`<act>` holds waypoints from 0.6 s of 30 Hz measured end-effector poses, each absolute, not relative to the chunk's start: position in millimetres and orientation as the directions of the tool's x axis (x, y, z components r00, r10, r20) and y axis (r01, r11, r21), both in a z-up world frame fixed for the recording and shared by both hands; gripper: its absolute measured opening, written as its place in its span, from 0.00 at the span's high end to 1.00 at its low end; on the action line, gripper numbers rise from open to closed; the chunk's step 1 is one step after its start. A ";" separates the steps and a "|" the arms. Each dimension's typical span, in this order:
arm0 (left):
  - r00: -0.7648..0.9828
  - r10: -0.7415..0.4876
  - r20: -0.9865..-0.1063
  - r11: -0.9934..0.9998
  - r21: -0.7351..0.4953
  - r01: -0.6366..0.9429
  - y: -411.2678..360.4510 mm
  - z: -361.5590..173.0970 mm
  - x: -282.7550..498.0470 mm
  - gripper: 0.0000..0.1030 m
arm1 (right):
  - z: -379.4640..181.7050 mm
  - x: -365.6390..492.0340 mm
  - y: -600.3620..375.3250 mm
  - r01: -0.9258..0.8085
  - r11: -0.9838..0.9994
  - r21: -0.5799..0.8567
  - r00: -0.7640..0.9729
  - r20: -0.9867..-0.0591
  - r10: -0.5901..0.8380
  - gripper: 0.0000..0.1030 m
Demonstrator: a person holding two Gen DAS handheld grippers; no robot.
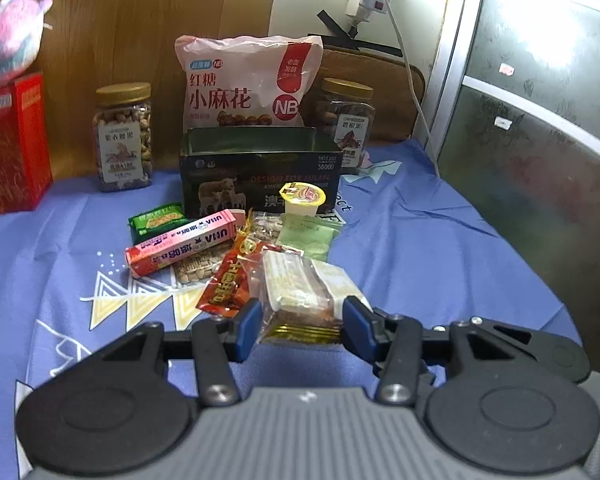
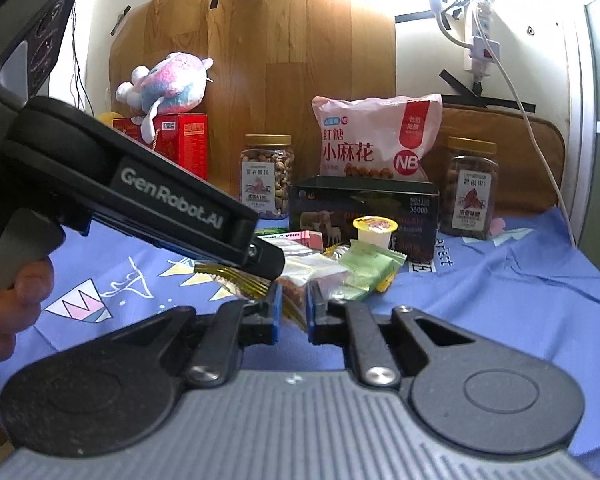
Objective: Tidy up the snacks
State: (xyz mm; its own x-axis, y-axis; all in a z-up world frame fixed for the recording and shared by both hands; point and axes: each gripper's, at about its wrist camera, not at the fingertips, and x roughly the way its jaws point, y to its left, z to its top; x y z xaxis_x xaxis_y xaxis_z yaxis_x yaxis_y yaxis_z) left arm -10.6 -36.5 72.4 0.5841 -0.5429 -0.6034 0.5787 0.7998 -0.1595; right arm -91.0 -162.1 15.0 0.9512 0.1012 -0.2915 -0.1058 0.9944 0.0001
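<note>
A clear-wrapped snack bar with a gold end (image 1: 300,304) lies at the front of a pile of small snacks on the blue cloth. My left gripper (image 1: 300,320) has its blue pads on both sides of it, shut on it. My right gripper (image 2: 291,308) is closed narrowly on a corner of the same wrapper (image 2: 290,294); the left gripper (image 2: 260,256) crosses the right wrist view from the left. Behind the pile stands an open dark tin box (image 1: 256,168) (image 2: 364,208). The pile holds a pink UHA candy stick (image 1: 180,242), a jelly cup (image 1: 302,200) (image 2: 374,232) and a green packet (image 1: 156,222).
Two gold-lidded nut jars (image 1: 124,136) (image 1: 346,120) flank a large pink snack bag (image 1: 248,80) at the back. A red box (image 1: 16,144) with a plush toy (image 2: 168,80) stands back left. A wooden board leans on the wall; a power strip and cable (image 2: 480,48) hang at right.
</note>
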 end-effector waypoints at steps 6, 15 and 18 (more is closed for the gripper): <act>0.618 -0.492 -0.613 0.819 -0.085 0.567 -52.7 76.5 -20.5 0.56 | 12.5 -97.4 -168.3 -0.103 0.994 0.034 0.954 -0.279 0.108 0.86; 0.640 -0.446 -0.625 0.831 -0.025 0.555 -69.3 80.4 -25.3 0.56 | 10.0 -99.4 -177.3 -0.102 0.992 0.078 0.957 -0.266 0.119 0.87; 0.645 -0.439 -0.625 0.830 -0.007 0.558 -74.5 81.9 -26.2 0.56 | 9.6 -100.3 -180.1 -0.098 0.991 0.088 0.959 -0.259 0.118 0.87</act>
State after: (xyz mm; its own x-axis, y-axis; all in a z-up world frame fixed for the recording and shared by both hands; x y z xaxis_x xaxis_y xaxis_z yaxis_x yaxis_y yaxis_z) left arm -26.2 -74.5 81.9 0.6455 -0.4392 -0.6249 0.5577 0.8300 -0.0073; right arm -100.3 -180.1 9.6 0.9586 0.1177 -0.2592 -0.0979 0.9913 0.0882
